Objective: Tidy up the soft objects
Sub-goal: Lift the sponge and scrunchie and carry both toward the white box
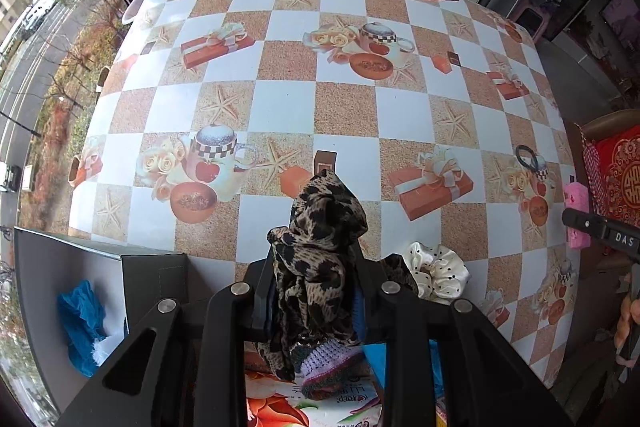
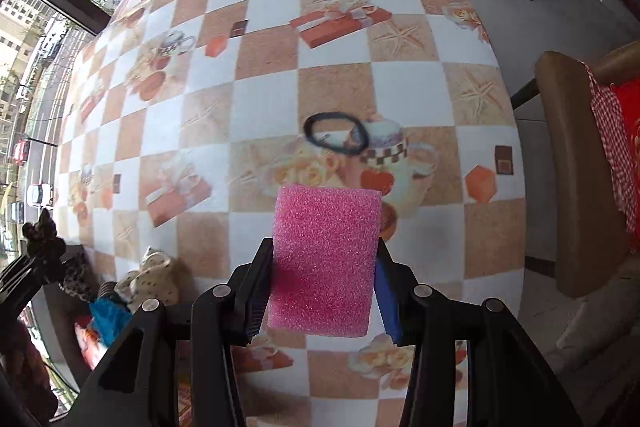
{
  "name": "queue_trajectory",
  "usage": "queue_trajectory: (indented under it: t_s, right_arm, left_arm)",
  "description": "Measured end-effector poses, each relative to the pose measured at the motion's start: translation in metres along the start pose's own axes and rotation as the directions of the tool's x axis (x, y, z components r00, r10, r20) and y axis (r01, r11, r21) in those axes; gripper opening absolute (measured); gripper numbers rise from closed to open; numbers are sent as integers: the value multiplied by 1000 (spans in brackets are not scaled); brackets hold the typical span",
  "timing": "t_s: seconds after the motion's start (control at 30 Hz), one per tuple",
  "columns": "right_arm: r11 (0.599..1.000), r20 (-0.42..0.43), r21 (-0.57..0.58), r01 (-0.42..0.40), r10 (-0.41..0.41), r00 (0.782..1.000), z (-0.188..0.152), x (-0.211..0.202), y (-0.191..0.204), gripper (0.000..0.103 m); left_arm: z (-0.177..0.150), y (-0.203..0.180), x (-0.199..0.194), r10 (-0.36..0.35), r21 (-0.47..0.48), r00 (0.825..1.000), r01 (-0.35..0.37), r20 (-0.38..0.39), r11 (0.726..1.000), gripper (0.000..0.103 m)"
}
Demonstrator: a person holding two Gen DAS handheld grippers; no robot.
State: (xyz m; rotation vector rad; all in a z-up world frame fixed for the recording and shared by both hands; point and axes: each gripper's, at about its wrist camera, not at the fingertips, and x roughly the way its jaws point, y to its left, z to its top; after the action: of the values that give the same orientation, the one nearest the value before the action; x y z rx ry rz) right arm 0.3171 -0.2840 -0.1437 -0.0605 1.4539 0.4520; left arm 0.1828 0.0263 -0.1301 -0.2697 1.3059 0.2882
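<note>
Left wrist view: the left gripper [image 1: 316, 291] pinches a leopard scarf [image 1: 320, 251] hanging clear of the table [image 1: 348, 107]. The right gripper [image 2: 320, 283] clamps a pink sponge [image 2: 326, 259] above it. Best carry both steadily to the box [image 1: 100, 267] — release low, one at a time.

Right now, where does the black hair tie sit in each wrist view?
Left wrist view: the black hair tie lies far right on the table, over a printed mug.
Right wrist view: it lies mid-frame, just beyond the pink sponge gripped in the right tool.
Shared landmark: the cream polka-dot scrunchie.
</note>
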Motion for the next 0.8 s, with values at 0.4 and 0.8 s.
queue_trajectory:
  t_s: [0.4,0.8]
  right_arm:
    - [994,32,-35,-101,103,994,-45,-34,80,48]
    - [988,64,-109,-109,117,991,-129,-93,146,48]
  left_arm:
    - [-46,-7,-58,-73,112,997,68,37,991,30]
    - [-135,-2,-99,-165,271,985,172,-47,947,30]
